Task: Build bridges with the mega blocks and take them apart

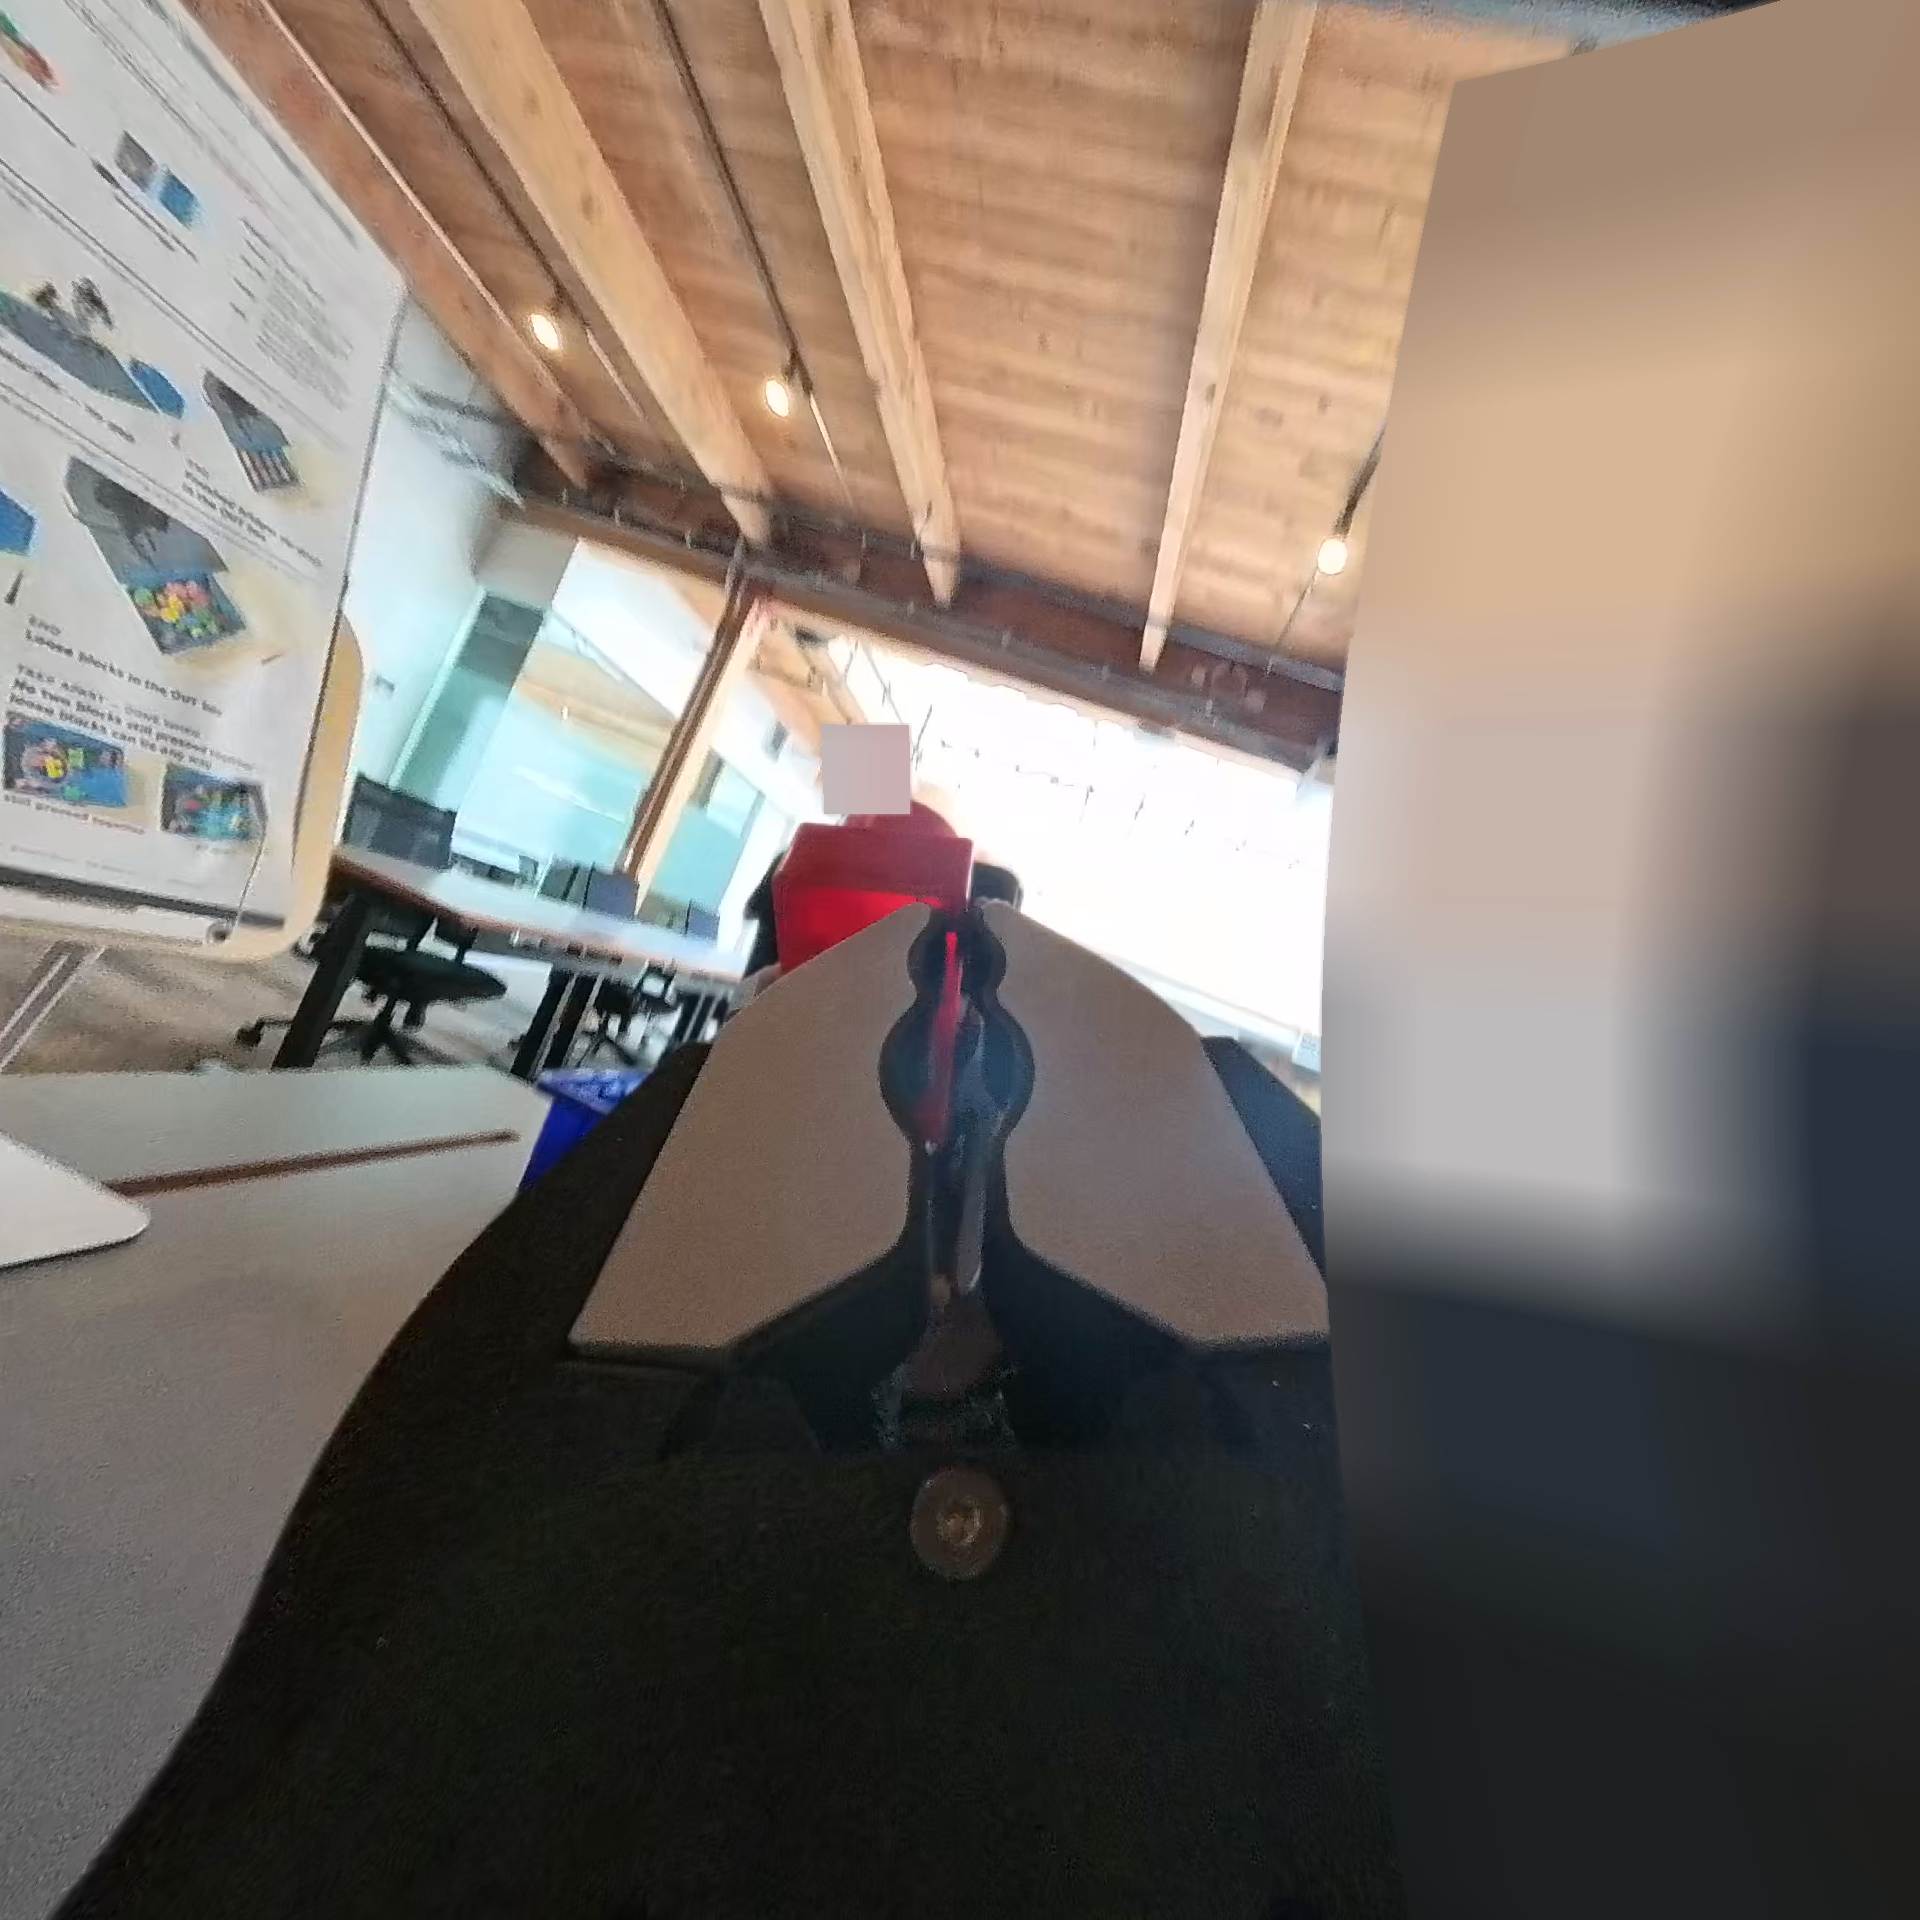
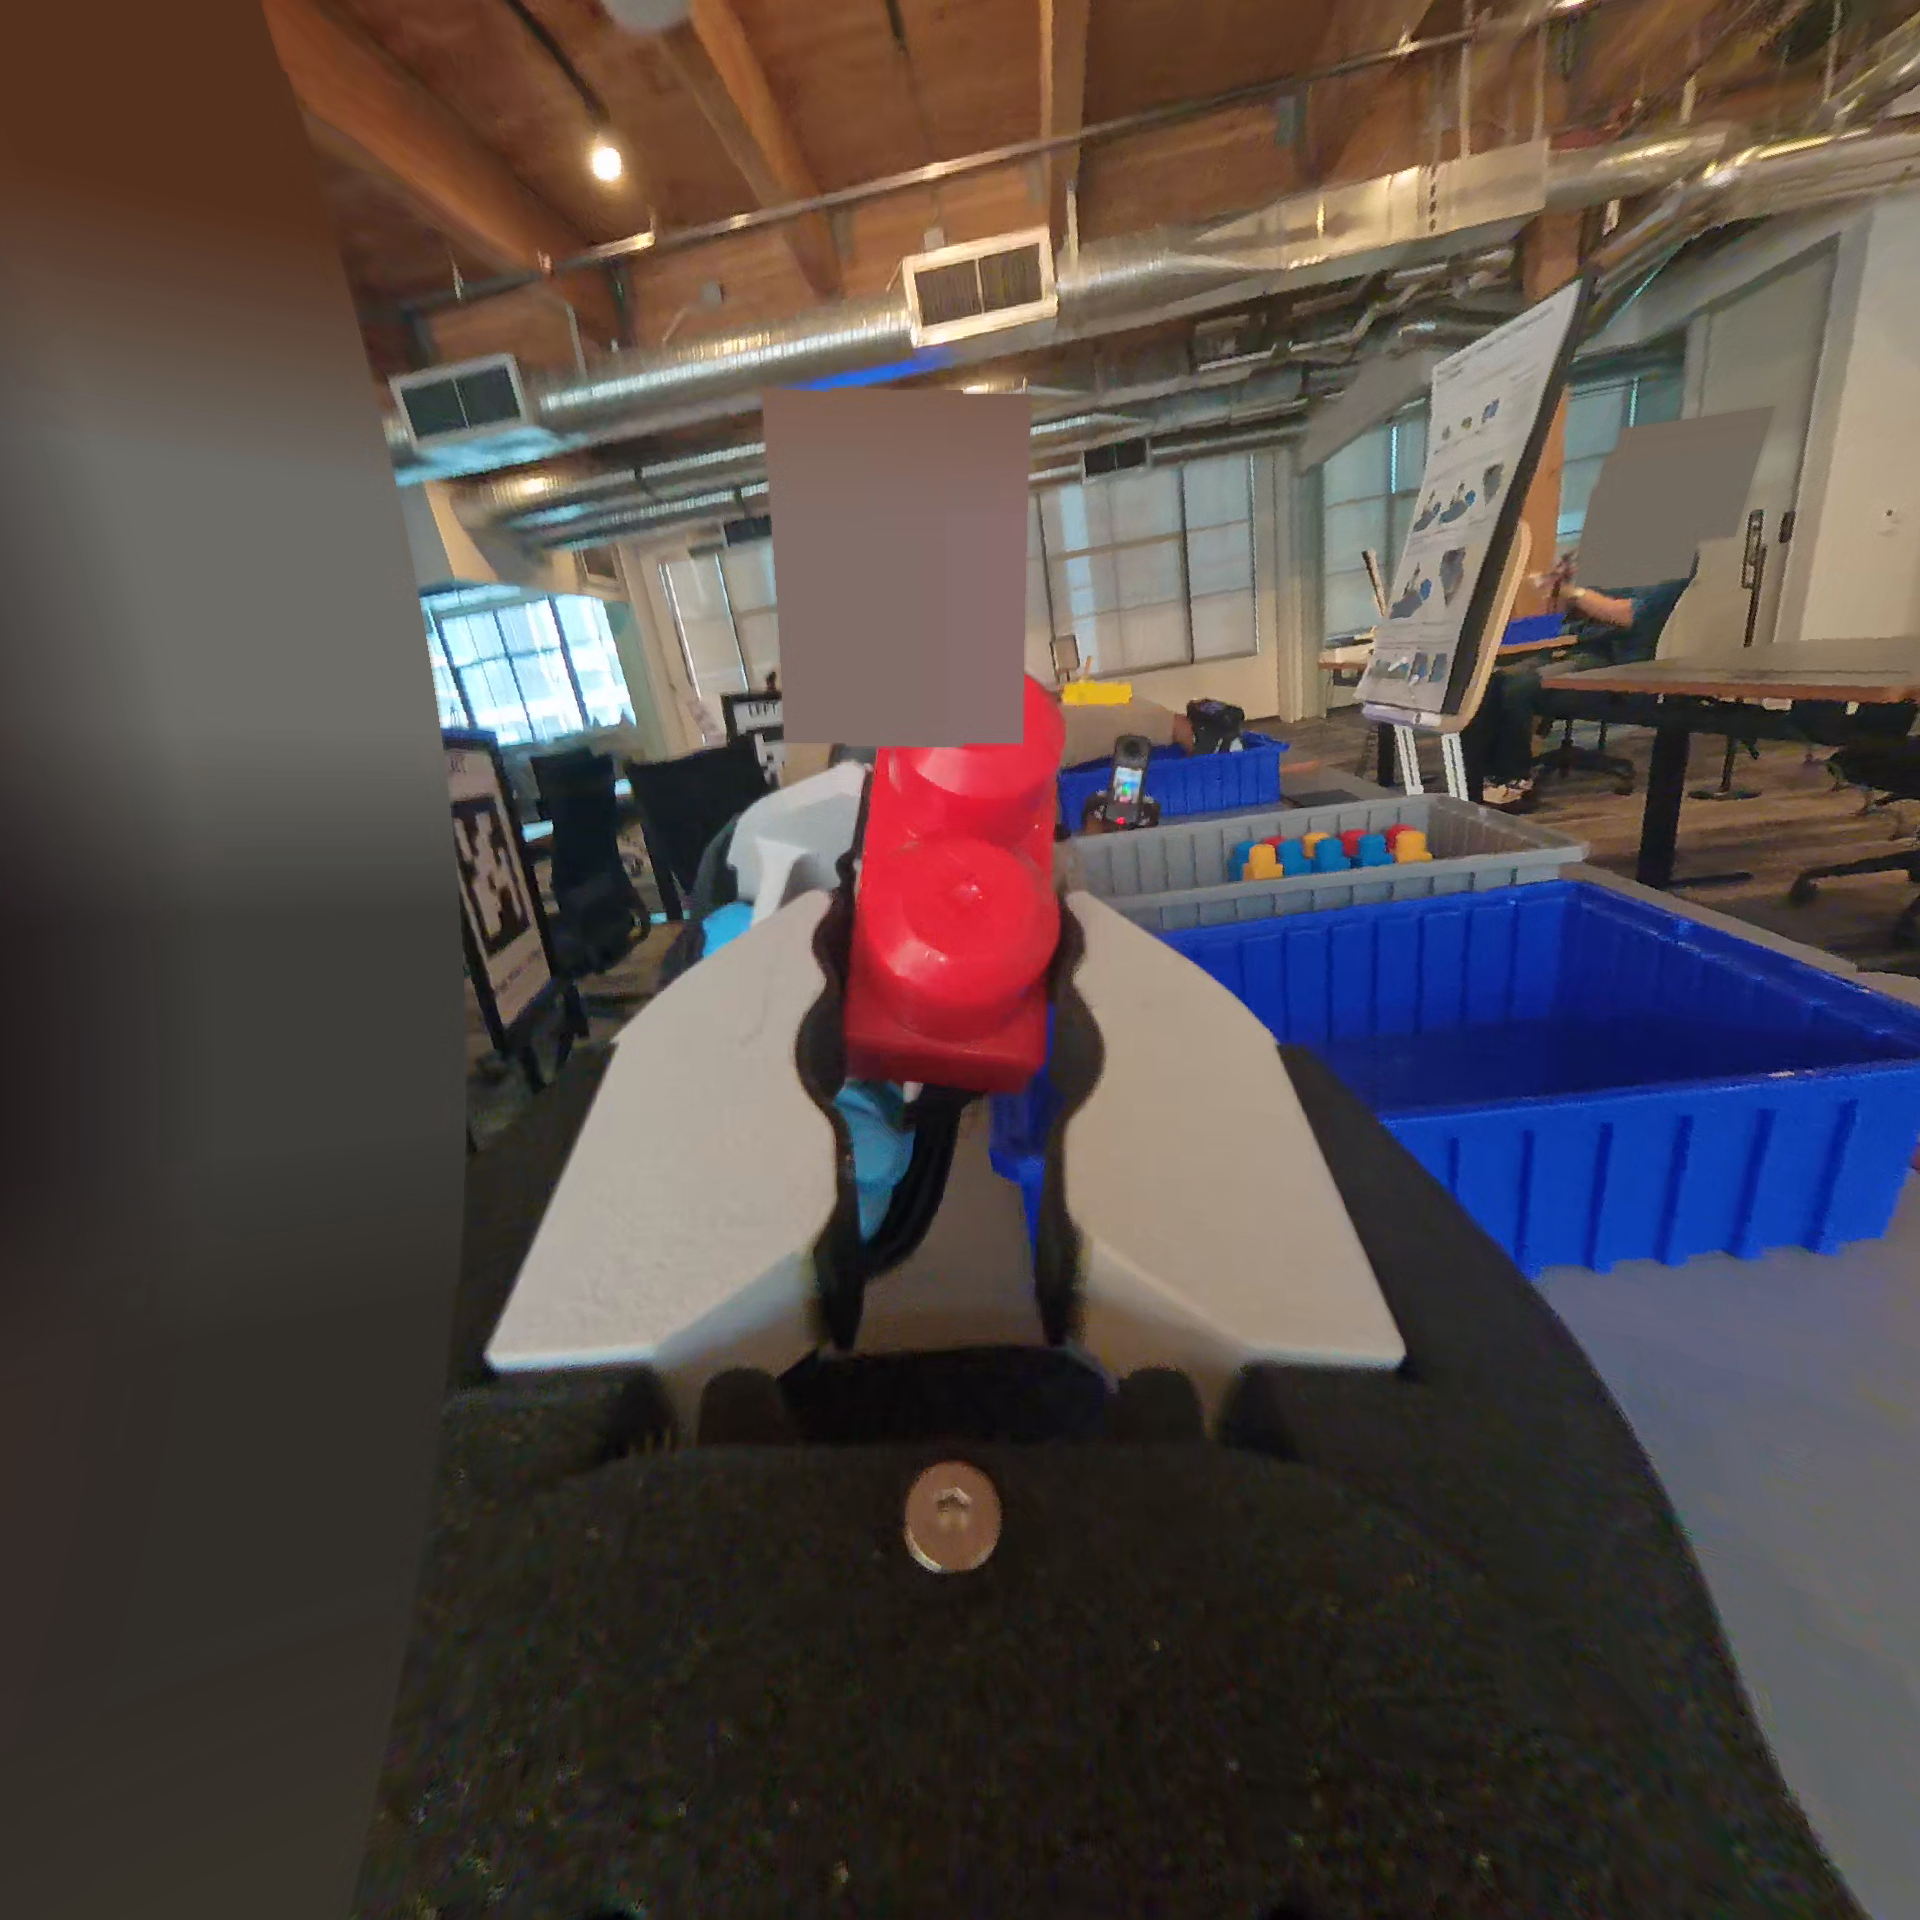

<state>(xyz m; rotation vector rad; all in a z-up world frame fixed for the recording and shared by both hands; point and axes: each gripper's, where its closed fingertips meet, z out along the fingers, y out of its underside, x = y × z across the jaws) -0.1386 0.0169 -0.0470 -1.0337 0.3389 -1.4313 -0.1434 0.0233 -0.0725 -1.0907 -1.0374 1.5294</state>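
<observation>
One red block [image 2: 951, 925] shows in the right wrist view, held well above the table [image 2: 1704, 1455]. Two round studs face the camera in line, and part of a third shows behind a mosaic patch. The right gripper [image 2: 951, 914] has its two grey fingers [image 2: 717, 1122] closed on the block's long sides, with the block's near end lying between the fingertips and the rest reaching forward past them.

In the left wrist view, the left gripper [image 1: 956, 920] points upward toward a wooden beam ceiling [image 1: 935, 260]. Its jaws are nearly together, pinching a thin red edge that runs down the gap; a red block [image 1: 878, 883] stands just beyond the tips. The far end of this block is not visible.

Two bins stand to the right of the red block held by the right gripper. The blue bin [image 2: 1621, 1164] is the nearer one, and its visible floor looks bare. The grey bin [image 2: 1164, 862] sits just behind it and holds a row of blue, yellow and red blocks [image 2: 1330, 852]. A second blue bin [image 2: 1205, 779] lies farther back.

A poster board [image 2: 1455, 520] leans on a stand to the right of the grey bin, and another poster [image 1: 156, 468] fills the left side of the left wrist view. Large blurred patches cover one side of each view.
</observation>
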